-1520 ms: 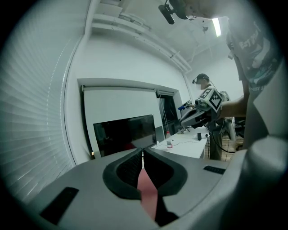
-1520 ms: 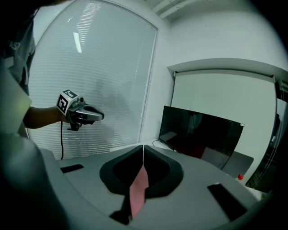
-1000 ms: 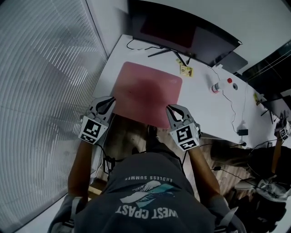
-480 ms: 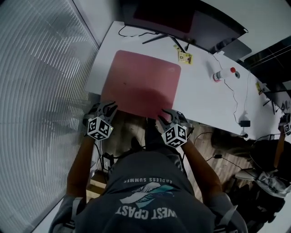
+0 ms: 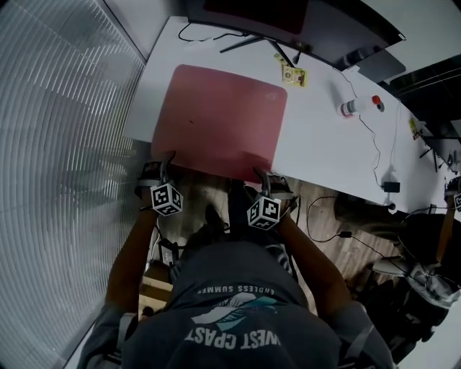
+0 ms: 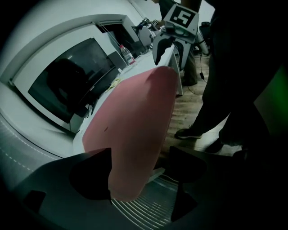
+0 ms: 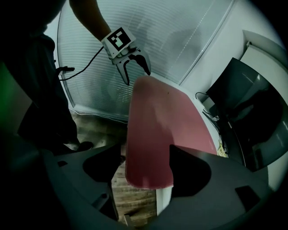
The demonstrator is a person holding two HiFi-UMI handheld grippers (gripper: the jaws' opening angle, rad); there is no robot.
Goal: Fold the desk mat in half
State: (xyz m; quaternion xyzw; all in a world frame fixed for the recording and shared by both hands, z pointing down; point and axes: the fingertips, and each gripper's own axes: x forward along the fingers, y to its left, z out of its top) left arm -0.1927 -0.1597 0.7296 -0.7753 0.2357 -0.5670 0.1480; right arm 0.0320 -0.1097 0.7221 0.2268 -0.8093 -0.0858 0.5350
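Note:
The pink desk mat (image 5: 216,119) lies spread on the white desk (image 5: 324,151), its near edge hanging a little over the desk's front. My left gripper (image 5: 163,166) is at the mat's near left corner, my right gripper (image 5: 264,180) at the near right corner. Both have just been opening. In the left gripper view the mat's corner (image 6: 135,130) sits loose between the wide jaws of the left gripper (image 6: 139,179). In the right gripper view the other corner (image 7: 155,134) likewise lies between the spread jaws of the right gripper (image 7: 146,173).
A dark monitor (image 5: 288,18) stands at the desk's back edge. A yellow card (image 5: 293,74), a small bottle (image 5: 349,108) and a cable with a black adapter (image 5: 391,186) lie right of the mat. A ribbed glass wall (image 5: 65,144) runs along the left. Wooden floor lies below the desk's front.
Both grippers came down and toward the person with the mat's near corners. The raised near edge has dropped to the desk front. Both pairs of jaws went from shut on the mat to open.

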